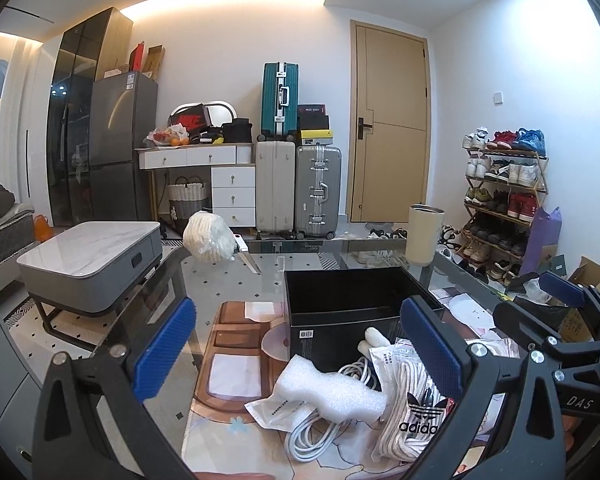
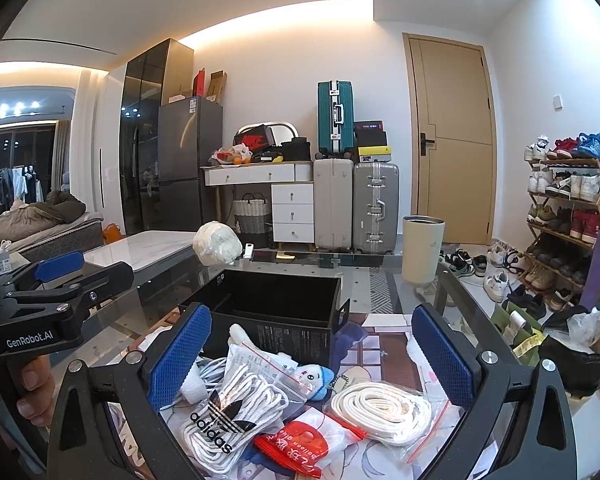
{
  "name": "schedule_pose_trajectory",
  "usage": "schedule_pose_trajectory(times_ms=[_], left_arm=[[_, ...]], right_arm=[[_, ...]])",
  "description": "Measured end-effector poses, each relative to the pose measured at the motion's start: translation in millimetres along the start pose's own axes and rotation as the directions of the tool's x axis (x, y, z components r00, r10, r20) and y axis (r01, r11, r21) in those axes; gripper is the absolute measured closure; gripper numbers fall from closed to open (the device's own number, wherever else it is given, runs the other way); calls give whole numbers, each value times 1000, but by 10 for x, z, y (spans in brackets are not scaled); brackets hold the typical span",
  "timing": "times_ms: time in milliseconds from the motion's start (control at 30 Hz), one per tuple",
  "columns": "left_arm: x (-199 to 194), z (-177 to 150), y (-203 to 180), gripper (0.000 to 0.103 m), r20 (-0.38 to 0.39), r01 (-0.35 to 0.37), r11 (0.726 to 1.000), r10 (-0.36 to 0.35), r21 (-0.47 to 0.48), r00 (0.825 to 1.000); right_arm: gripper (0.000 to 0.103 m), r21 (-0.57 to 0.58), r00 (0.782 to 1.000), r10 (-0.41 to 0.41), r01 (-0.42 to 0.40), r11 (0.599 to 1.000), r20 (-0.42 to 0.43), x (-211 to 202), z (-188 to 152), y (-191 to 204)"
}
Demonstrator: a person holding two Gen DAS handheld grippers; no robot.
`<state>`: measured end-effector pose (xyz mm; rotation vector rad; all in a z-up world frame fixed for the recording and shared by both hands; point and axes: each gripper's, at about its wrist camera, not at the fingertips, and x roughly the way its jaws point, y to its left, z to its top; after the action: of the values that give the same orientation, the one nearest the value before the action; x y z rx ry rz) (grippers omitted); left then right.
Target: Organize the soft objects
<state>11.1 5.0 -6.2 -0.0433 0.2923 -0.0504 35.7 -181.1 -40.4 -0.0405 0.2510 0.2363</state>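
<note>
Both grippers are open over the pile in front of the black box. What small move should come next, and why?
Probably lower the right gripper onto the adidas lace bag and close on it. Both grippers are open and empty, the black box looks empty, and that bag lies on top of the pile between the right gripper's fingers.

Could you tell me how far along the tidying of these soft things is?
Nothing looks done: the black box appears empty. Nothing is in hand: the left gripper and right gripper are open above the pile. Left to do: the laces bag, cord bag, foam piece and cable.
</note>
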Motion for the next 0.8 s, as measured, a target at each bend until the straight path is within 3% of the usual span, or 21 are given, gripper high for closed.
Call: schedule_pose_trajectory(times_ms=[800], left_arm=[[6, -30, -45, 0, -1, 1, 1000, -1, 15, 1000]], right_arm=[[1, 7, 1000, -11, 11, 1000, -4, -33, 17, -38]])
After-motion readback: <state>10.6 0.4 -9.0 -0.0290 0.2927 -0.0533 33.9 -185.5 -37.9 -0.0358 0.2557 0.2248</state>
